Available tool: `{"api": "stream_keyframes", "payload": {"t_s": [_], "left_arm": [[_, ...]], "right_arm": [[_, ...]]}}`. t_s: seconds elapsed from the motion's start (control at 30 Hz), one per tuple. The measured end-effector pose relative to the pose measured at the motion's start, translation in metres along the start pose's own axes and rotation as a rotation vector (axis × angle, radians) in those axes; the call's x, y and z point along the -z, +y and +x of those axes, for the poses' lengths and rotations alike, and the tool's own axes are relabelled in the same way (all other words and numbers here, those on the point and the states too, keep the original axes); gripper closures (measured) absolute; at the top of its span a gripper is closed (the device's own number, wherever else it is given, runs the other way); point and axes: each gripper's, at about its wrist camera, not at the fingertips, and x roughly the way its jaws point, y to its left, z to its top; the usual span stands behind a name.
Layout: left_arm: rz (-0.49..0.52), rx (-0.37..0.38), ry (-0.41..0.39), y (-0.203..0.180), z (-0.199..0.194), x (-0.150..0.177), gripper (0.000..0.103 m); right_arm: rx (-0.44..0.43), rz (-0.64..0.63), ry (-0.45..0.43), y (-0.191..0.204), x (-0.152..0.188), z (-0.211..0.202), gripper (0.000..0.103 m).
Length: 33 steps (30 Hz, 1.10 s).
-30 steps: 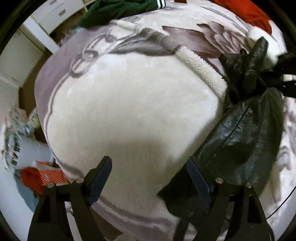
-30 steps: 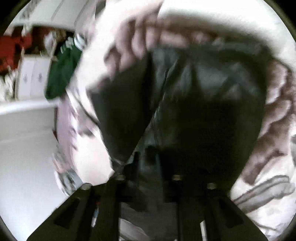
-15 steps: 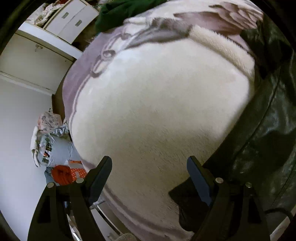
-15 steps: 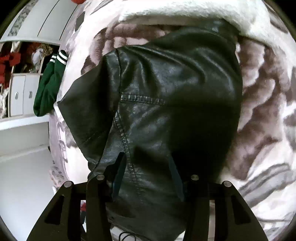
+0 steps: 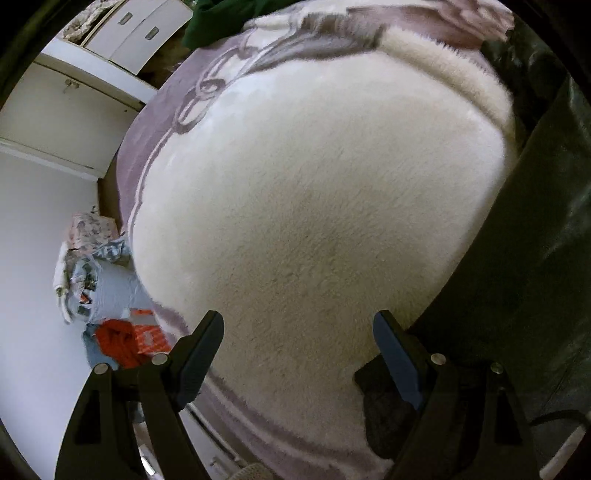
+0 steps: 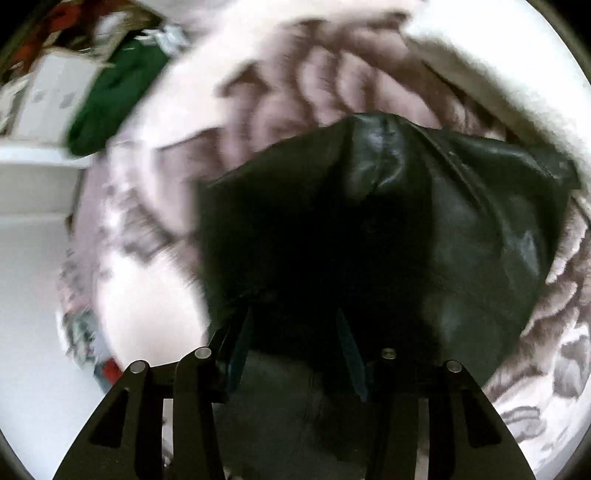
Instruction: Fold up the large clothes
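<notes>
A black leather garment (image 6: 424, 229) lies bunched on a fluffy white and mauve blanket (image 5: 314, 192). In the left wrist view it (image 5: 535, 240) fills the right edge. My left gripper (image 5: 299, 339) is open and empty, low over the white blanket, its right finger beside the garment's edge. My right gripper (image 6: 291, 343) is partly open right over the garment, the jaws a moderate gap apart with the leather between and beneath them. Whether they pinch the leather is hidden in the dark, blurred view.
A green garment (image 6: 110, 99) lies at the blanket's far edge, also in the left wrist view (image 5: 221, 18). White drawers (image 5: 133, 33) and a cabinet (image 5: 66, 107) stand beyond. A pile of clothes and bags (image 5: 103, 295) sits on the floor left of the bed.
My right gripper went from shut on the garment to partly open, and the garment now lies bunched further forward. My left gripper moved closer to the blanket and stayed open.
</notes>
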Motion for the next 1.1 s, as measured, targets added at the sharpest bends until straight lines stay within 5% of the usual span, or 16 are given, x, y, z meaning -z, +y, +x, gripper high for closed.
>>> {"api": "stream_keyframes", "payload": {"t_s": [0.1, 0.27, 0.43, 0.57, 0.67, 0.77, 0.83, 0.9, 1.0, 1.1], "left_arm": [[-0.014, -0.003, 0.02, 0.003, 0.005, 0.001, 0.02], [-0.005, -0.022, 0.032, 0.009, 0.0, 0.002, 0.02], [-0.024, 0.053, -0.042, 0.009, -0.052, -0.027, 0.02], [-0.016, 0.153, -0.11, -0.03, -0.089, -0.08, 0.02], [0.03, 0.123, -0.196, -0.081, -0.099, -0.123, 0.02], [0.129, 0.012, -0.21, -0.131, -0.077, -0.147, 0.02], [0.176, -0.037, -0.213, -0.145, -0.052, -0.152, 0.017], [0.168, -0.033, -0.232, -0.138, -0.041, -0.156, 0.002], [0.125, 0.045, -0.195, -0.117, -0.037, -0.159, 0.0], [0.123, 0.027, -0.18, -0.107, -0.061, -0.165, 0.0]], "right_arm": [[0.018, -0.078, 0.126, 0.017, 0.027, 0.039, 0.056], [0.104, -0.084, 0.114, 0.02, 0.02, 0.085, 0.054], [-0.032, -0.035, 0.077, -0.007, 0.027, 0.026, 0.054], [0.05, 0.069, -0.046, -0.072, 0.038, -0.045, 0.054], [0.134, 0.168, -0.102, -0.125, 0.029, -0.074, 0.054], [0.178, 0.255, -0.127, -0.166, 0.011, -0.079, 0.054], [0.164, 0.284, -0.119, -0.183, 0.001, -0.07, 0.054], [0.134, 0.309, -0.102, -0.189, -0.011, -0.05, 0.054], [0.14, 0.331, -0.068, -0.203, -0.026, -0.006, 0.055], [0.086, 0.424, -0.04, -0.226, -0.033, 0.02, 0.053]]}}
